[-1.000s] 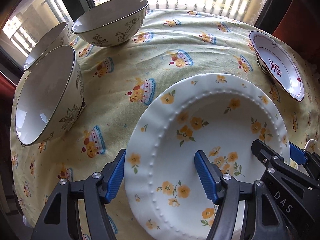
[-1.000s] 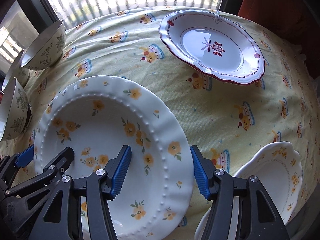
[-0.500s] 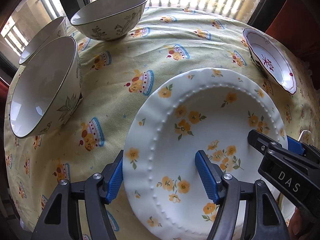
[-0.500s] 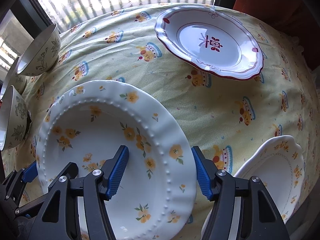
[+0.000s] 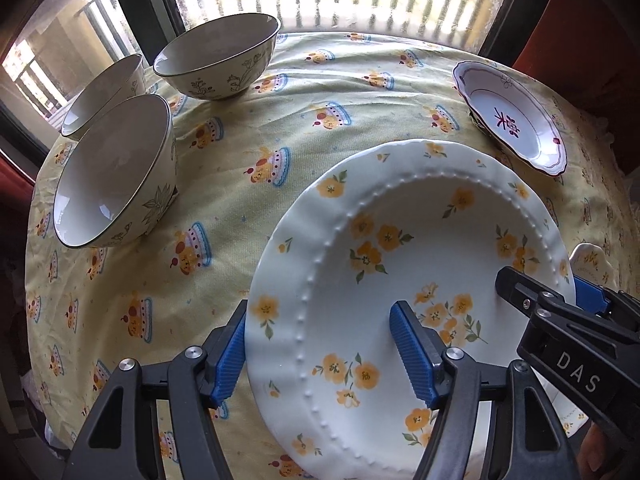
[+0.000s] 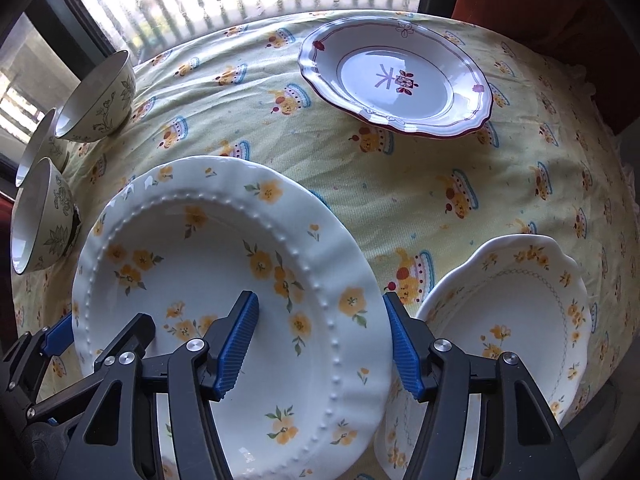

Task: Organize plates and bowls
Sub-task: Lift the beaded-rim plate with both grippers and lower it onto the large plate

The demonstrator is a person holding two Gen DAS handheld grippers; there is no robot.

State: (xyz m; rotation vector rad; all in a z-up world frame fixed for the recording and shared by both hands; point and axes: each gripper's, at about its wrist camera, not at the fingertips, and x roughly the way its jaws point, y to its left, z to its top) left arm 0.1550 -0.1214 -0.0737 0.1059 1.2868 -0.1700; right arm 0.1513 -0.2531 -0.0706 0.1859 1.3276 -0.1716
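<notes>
Both tongs pointed steeply down at the tabletop (image 5: 360,92), which was covered with a yellow cloth printed with small cakes. The left tongs (image 5: 320,350) came in from the near edge and straddled the left rim of the large white plate with yellow flowers (image 5: 420,248). One blue pad (image 5: 230,354) was outside the rim and seemed to touch the edge, and the other pad was inside over the bowl of the plate. The jaws stood about half open, closed on the rim as far as the left wrist view showed.

The right tongs (image 6: 320,344) held the opposite rim of the same plate in the same way, one pad inside and one pad against the outer edge. In the left wrist view these tongs appeared at the right side of the plate, black with the letters DAS on them.

The plate was tilted a little and appeared to be raised off the cloth between the two tongs. Just beside it to the right was a smaller scalloped white plate (image 6: 520,320), partly hidden under the right tongs. A plate with a dark red rim (image 6: 400,80) lay farther back on the right. Three cream bowls with leaf drawings (image 5: 116,172) stood close together at the far left, near the window.
</notes>
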